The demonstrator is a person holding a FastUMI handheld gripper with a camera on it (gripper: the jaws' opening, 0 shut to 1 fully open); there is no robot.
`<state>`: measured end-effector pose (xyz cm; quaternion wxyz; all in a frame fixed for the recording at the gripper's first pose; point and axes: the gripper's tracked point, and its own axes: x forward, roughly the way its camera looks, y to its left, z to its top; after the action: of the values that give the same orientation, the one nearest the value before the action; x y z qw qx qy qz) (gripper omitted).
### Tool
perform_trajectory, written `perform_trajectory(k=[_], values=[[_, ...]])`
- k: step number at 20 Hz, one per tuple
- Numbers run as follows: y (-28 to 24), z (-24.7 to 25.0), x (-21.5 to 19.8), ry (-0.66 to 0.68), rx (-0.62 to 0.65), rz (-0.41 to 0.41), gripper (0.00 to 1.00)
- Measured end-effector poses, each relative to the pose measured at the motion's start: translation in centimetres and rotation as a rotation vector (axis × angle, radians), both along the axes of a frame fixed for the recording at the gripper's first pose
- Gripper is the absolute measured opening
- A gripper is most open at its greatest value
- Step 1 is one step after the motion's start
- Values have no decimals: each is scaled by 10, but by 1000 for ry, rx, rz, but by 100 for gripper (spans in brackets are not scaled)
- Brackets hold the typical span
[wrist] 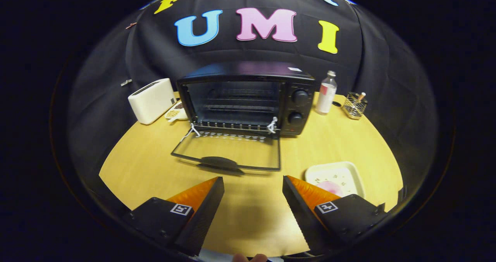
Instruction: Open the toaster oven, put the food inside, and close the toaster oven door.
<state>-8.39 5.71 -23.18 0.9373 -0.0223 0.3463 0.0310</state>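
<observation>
A black toaster oven (248,99) stands at the back of the wooden table, straight beyond my fingers. Its glass door (228,151) hangs fully down, lying flat toward me, with the dark handle (219,162) at its near edge. The cavity with wire racks is open to view. My gripper (252,182) is open with nothing between its fingers, hovering just short of the door handle. A white tray (350,169) holding a pink piece of food (330,187) lies right beside the right finger, partly hidden behind it.
A white toaster (152,100) and a small dish (174,112) sit left of the oven. A clear bottle (326,92) and a wire pen holder (355,105) stand to its right. Bare wooden table (135,165) spreads left of the door.
</observation>
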Motion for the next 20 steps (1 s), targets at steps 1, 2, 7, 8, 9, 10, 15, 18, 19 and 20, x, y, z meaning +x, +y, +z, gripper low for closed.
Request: perform_trajectory(k=[1,2,7,8,9,10,15,18,19,20], values=[[-17,5,-3,17,9,-10,100],[-32,9,-7,34,23,-20,100],[-102,16,-6,105,143,-78,100],[-118,16,-5,118,164,-90,100],[-130,13,-3,137,190,-101,100],[-144,9,-2,160,208,-110,100],[-193,-22,1,300,294,-138,100],[-211,-46,-2,409,320,-117,99],[-217,-51,-2,435,330,-108,99],[-226,-56,-1,456,348,-108,99]])
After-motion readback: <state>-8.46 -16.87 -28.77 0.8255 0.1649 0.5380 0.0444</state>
